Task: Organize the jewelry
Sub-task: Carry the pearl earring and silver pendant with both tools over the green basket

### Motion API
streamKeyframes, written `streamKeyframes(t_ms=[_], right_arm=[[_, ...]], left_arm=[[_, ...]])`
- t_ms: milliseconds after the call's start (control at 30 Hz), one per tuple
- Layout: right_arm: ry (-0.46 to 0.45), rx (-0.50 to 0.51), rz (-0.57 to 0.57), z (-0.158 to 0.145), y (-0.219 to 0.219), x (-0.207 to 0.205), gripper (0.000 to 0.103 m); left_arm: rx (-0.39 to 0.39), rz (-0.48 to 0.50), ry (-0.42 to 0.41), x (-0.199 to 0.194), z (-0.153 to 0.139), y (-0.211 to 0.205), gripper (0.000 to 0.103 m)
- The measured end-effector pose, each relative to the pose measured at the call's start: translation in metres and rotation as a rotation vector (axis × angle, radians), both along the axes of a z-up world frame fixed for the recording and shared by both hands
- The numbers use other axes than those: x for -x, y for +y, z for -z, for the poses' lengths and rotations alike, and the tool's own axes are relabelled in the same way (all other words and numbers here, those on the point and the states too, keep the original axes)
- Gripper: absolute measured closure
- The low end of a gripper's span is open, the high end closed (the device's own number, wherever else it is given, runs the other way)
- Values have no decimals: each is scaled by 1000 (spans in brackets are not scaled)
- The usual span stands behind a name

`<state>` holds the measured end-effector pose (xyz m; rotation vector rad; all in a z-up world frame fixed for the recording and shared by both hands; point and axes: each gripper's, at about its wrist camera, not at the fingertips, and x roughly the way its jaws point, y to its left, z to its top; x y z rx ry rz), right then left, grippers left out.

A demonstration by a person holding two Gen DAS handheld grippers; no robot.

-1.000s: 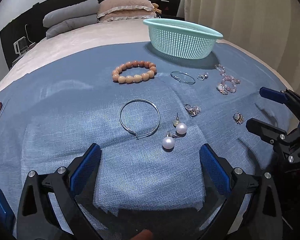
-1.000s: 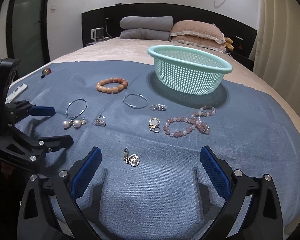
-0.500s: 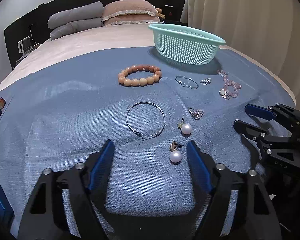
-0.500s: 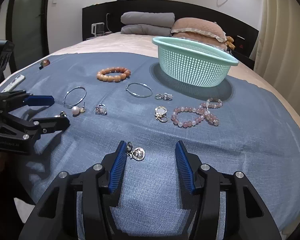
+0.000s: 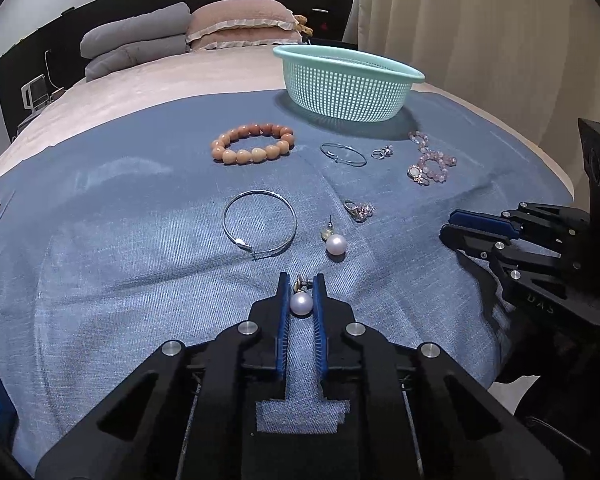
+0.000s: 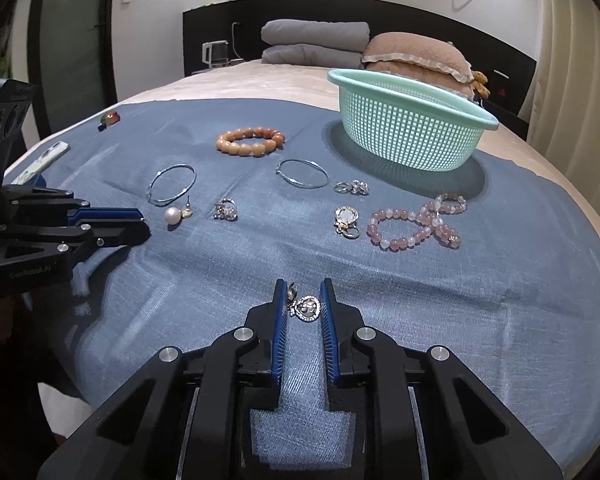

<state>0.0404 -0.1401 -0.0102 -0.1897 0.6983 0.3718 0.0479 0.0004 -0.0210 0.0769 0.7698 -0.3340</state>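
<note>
Left gripper (image 5: 300, 294): jaws narrowed around a pearl earring (image 5: 301, 303) on the blue cloth (image 5: 140, 280). Right gripper (image 6: 303, 300): jaws narrowed around a rhinestone pendant (image 6: 307, 307). Bracelets, bangles and rings lie beyond; no piece visibly in the green basket (image 6: 412, 136), so sorting is apparently barely begun.

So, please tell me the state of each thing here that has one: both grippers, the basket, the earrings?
left gripper: shut on a pearl earring
right gripper: shut on a crystal earring
second pearl earring: loose on the blue cloth
green basket: upright, contents hidden
pink bead bracelet: lying twisted, untouched
</note>
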Motion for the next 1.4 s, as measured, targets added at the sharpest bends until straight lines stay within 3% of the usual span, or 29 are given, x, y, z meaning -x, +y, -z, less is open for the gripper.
streamKeyframes(t_ms=[200, 267, 367, 467, 633, 867, 1033, 1133, 1400], right_arm=[[-22, -35, 21, -17, -10, 3, 88], [-49, -30, 26, -28, -11, 4, 88], [-60, -10, 52, -44, -12, 0, 88], [-74, -8, 78, -64, -19, -10, 88], [-118, 8, 111, -104, -30, -37, 87], [-144, -54, 174, -140, -51, -92, 87], [-123, -113, 212, -143, -60, -137, 87], [-102, -97, 213, -140, -59, -167, 87], [-12, -80, 223, -101, -64, -208, 87]], left_arm=[[-17, 55, -14, 7, -14, -10, 91], [-39, 84, -32, 8, -25, -18, 91], [14, 153, -24, 6, -44, -27, 91], [-11, 193, -62, 1, -62, -38, 91], [-45, 202, -118, -23, -96, -48, 91], [1, 208, -136, -82, -128, -58, 91], [17, 208, -116, -133, -133, -71, 91], [8, 197, -106, -159, -130, -78, 91], [-44, 190, -33, -202, -98, -91, 91]])
